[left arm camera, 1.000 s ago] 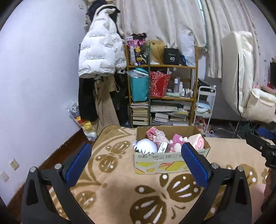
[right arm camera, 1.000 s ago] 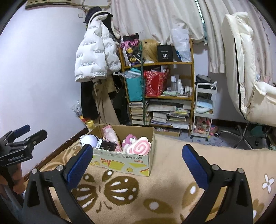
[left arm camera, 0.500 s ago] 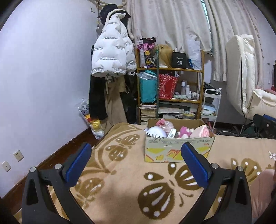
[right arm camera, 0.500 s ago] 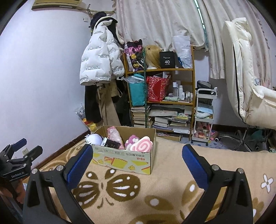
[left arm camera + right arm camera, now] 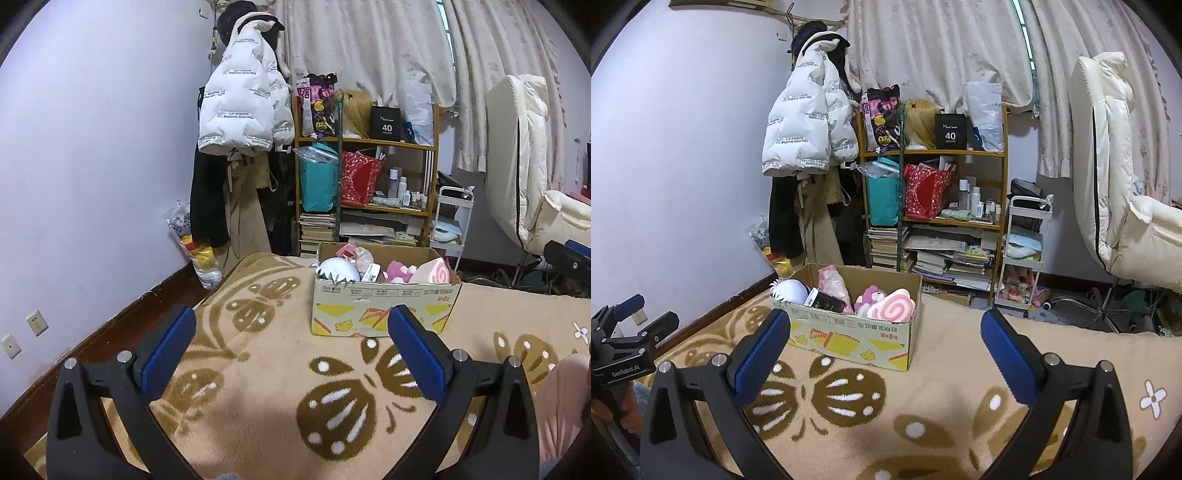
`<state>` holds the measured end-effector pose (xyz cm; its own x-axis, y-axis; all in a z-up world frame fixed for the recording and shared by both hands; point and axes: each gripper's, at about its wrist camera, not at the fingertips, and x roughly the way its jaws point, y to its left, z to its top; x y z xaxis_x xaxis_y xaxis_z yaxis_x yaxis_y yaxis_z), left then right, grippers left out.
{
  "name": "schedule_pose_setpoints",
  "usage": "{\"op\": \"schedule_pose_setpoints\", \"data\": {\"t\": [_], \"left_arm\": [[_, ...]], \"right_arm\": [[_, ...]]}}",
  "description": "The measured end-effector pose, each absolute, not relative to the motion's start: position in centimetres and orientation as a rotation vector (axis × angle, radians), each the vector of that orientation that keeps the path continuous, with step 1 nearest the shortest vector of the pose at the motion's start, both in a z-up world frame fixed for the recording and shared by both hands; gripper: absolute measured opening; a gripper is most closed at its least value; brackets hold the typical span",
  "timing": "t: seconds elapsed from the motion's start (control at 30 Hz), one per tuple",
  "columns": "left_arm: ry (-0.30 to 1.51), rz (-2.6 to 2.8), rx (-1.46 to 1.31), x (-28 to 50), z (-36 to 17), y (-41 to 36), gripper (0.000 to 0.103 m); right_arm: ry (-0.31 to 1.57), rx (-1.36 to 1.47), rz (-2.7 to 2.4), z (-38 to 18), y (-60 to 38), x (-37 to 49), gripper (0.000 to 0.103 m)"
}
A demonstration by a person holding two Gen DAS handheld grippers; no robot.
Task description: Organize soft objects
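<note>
A patterned blanket (image 5: 258,387) is spread beneath both grippers, and nothing soft is seen lying loose on the stretch of it that shows. Ahead of the left gripper (image 5: 291,350), slightly to its right, a cardboard box (image 5: 384,306) is set on the blanket; from the right gripper (image 5: 882,350) the same box (image 5: 849,336) is seen ahead and to the left. The soft things are held in the box: a white ball-like toy (image 5: 338,271) at its left end, a pink wrapped bundle (image 5: 833,286) behind, a magenta plush (image 5: 397,269), and a pink swirl cushion (image 5: 892,308) at the right end. A dark flat packet (image 5: 827,304) is also lodged among them.

Both grippers are held wide apart and nothing is carried in either; both are kept well back from the box.

The step cannot be settled: the scene fits toys already gathered into the box, or a full box waiting to be sorted out. Any next move would call for a long reach forward to the box and a gentle squeeze, since the toys are judged likely to yield.
</note>
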<state>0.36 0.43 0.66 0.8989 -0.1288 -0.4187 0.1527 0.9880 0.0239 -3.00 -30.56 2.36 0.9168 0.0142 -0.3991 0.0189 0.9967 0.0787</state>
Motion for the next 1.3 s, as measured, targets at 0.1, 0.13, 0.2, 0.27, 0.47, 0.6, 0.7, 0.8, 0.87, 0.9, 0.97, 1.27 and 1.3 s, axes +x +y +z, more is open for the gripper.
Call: {"op": "schedule_pose_setpoints", "data": {"t": [0.1, 0.13, 0.2, 0.27, 0.47, 0.6, 0.7, 0.8, 0.87, 0.9, 0.97, 1.27, 1.3], "left_arm": [[0.431, -0.152, 0.061, 0.3, 0.62, 0.32, 0.103], [0.432, -0.153, 0.064, 0.28, 0.62, 0.24, 0.103], [0.435, -0.159, 0.068, 0.29, 0.57, 0.19, 0.103], [0.435, -0.16, 0.069, 0.26, 0.61, 0.15, 0.103], [0.435, -0.158, 0.067, 0.27, 0.61, 0.14, 0.103], [0.437, -0.161, 0.07, 0.22, 0.61, 0.07, 0.103], [0.437, -0.166, 0.073, 0.1, 0.66, -0.11, 0.103], [0.432, -0.177, 0.057, -0.05, 0.79, 0.0, 0.103], [0.437, -0.177, 0.049, -0.02, 0.72, 0.13, 0.103], [0.441, -0.176, 0.046, 0.04, 0.68, 0.16, 0.103], [0.451, -0.176, 0.041, 0.07, 0.6, 0.21, 0.103], [0.45, -0.179, 0.041, 0.36, 0.5, 0.33, 0.103], [0.45, -0.181, 0.042, 0.36, 0.46, 0.28, 0.103]], "right_arm": [[0.414, 0.079, -0.006, 2.36, -30.62, -3.03, 0.103], [0.415, 0.079, -0.006, 2.31, -30.66, -3.04, 0.103], [0.413, 0.082, -0.006, 2.35, -30.71, -3.02, 0.103], [0.411, 0.09, -0.01, 2.25, -30.87, -3.01, 0.103], [0.406, 0.098, -0.018, 1.98, -31.13, -3.15, 0.103], [0.406, 0.097, -0.016, 1.98, -31.26, -3.16, 0.103], [0.406, 0.097, -0.014, 1.99, -31.32, -3.15, 0.103], [0.408, 0.097, -0.014, 1.97, -31.33, -3.17, 0.103], [0.406, 0.097, -0.014, 1.98, -31.32, -3.18, 0.103], [0.407, 0.097, -0.014, 1.98, -31.34, -3.16, 0.103], [0.407, 0.098, -0.014, 1.97, -31.33, -3.18, 0.103], [0.407, 0.097, -0.015, 1.97, -31.37, -3.17, 0.103], [0.407, 0.097, -0.014, 1.97, -31.39, -3.17, 0.103]]}}
